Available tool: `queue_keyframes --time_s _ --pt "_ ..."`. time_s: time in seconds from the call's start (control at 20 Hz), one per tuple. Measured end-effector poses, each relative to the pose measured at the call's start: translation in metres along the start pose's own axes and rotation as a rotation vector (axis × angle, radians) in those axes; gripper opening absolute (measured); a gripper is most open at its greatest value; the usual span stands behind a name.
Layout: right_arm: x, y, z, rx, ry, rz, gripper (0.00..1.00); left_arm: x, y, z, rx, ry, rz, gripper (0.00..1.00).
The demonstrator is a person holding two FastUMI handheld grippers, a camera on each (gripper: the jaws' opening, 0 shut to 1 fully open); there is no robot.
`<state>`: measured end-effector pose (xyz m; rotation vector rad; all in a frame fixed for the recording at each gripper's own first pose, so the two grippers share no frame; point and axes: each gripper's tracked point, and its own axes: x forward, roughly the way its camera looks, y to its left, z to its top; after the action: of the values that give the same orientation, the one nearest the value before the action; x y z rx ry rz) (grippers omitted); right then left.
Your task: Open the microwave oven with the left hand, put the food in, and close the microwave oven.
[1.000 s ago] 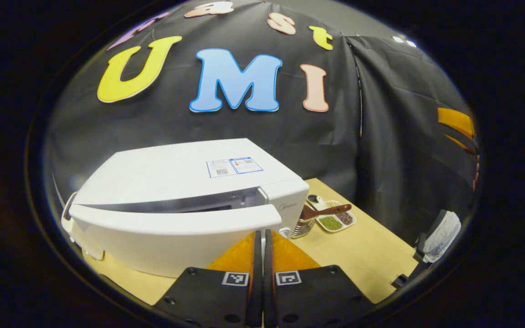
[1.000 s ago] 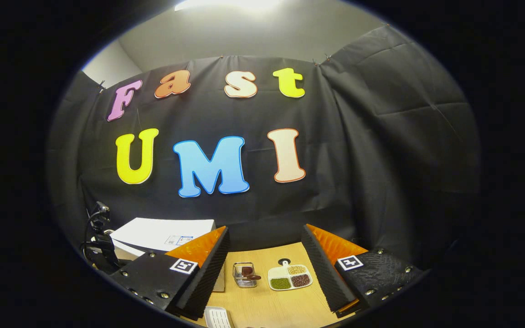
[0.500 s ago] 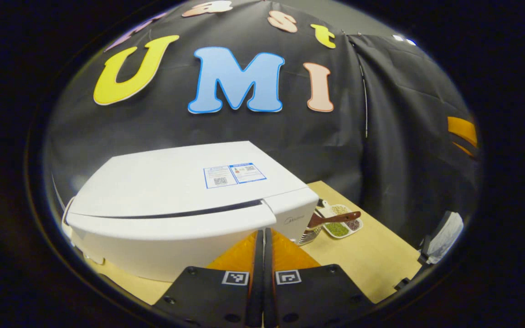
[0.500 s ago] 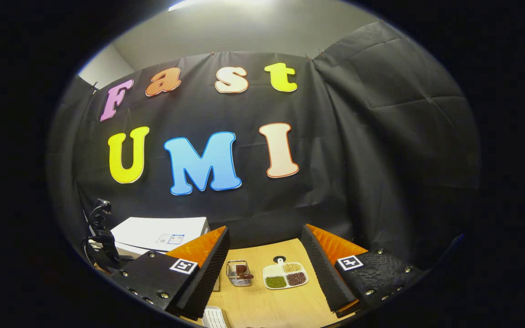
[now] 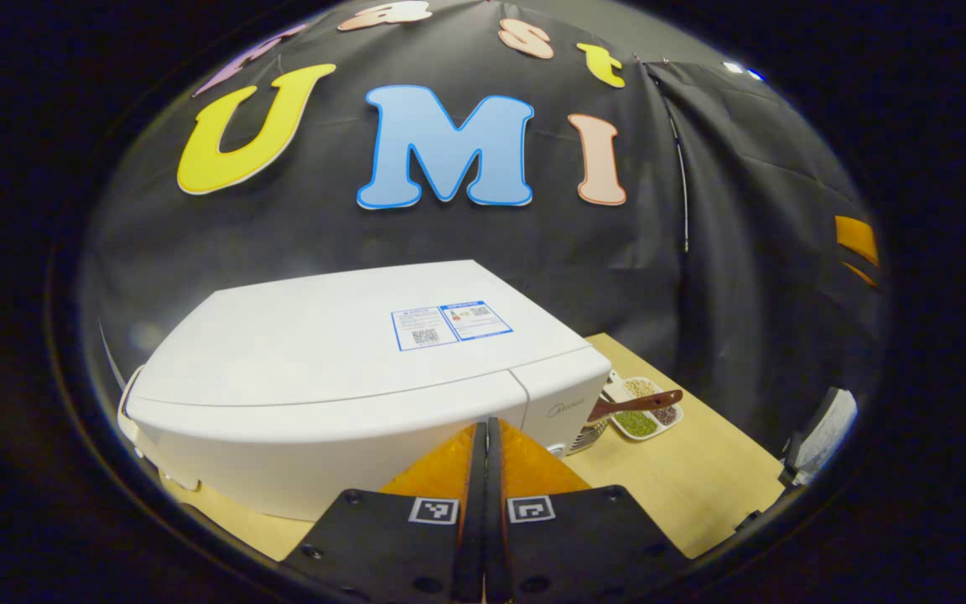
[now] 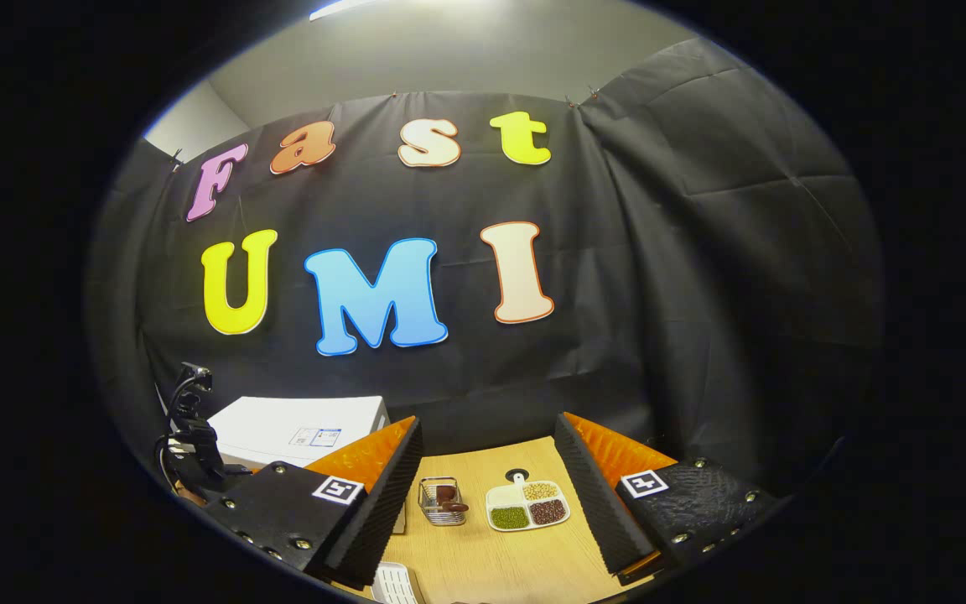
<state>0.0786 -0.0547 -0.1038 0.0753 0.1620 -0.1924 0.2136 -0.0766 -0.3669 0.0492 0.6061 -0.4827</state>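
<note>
We are watching the microwave oven (image 5: 349, 369) door (image 5: 324, 424) finish its swing: a second ago a dark gap was showing along its top edge, half a second ago only a thin seam, and now the door is sitting flush with the white casing. We are judging that the closing step is done or nearly so, with the food presumably inside, though we cannot see it. In the left gripper view, the left tool (image 5: 485, 457) is pressing up toward the door's lower edge at twelve o'clock from its tips, its fingers closed tight together on nothing. In the right gripper view, the right tool (image 6: 487, 495) is hovering with its ribbed fingers spread wide and empty, the oven lying at nine o'clock of it. The oven is a smooth, glossy, rounded box with a paper sticker (image 5: 451, 323) on top, sitting on a pale wood-grain table (image 5: 684, 478). At three o'clock from the oven we are seeing a wire basket (image 6: 441, 502) and a white divided dish (image 6: 527, 508) of dry beans.
</note>
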Motion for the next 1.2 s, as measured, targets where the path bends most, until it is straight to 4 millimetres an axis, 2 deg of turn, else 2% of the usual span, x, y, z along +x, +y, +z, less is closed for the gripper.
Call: queue_keyframes --time_s 0.1,0.2,0.3,0.35,0.5,0.65,0.75,0.9,1.0,1.15,1.2 --pt "-0.001 0.006 -0.001 -0.003 0.003 0.011 0.95 -0.002 0.005 0.000 0.010 0.004 0.022 0.07" --pt "-0.003 0.015 0.004 0.003 -0.004 0.027 0.95 -0.017 0.015 0.012 0.054 -0.029 0.071 0.06" --pt "-0.005 0.030 0.011 0.002 -0.018 0.052 0.96 -0.047 0.015 0.043 0.106 -0.117 0.083 0.07" --pt "-0.006 0.039 0.015 0.001 -0.027 0.068 0.95 -0.075 0.009 0.067 0.123 -0.176 0.081 0.08" --pt "-0.006 0.069 0.029 -0.008 -0.049 0.130 0.96 -0.148 0.025 0.131 0.109 -0.343 0.164 1.00" --pt "-0.009 0.093 0.044 -0.027 -0.067 0.171 0.96 -0.219 0.041 0.183 0.064 -0.462 0.244 0.97" --pt "-0.016 0.111 0.059 -0.026 -0.082 0.200 0.96 -0.258 0.056 0.203 0.029 -0.499 0.290 0.96" --pt "-0.028 0.135 0.082 -0.013 -0.100 0.239 0.95 -0.306 0.068 0.214 -0.018 -0.534 0.310 0.95" --pt "-0.035 0.146 0.095 -0.024 -0.121 0.247 0.95 -0.335 0.084 0.215 -0.023 -0.556 0.349 0.96" --pt "-0.048 0.162 0.103 -0.042 -0.139 0.255 0.95 -0.367 0.101 0.218 -0.014 -0.578 0.384 0.97" --pt "-0.053 0.166 0.104 -0.042 -0.143 0.257 0.95 -0.373 0.105 0.217 -0.014 -0.580 0.386 0.94"
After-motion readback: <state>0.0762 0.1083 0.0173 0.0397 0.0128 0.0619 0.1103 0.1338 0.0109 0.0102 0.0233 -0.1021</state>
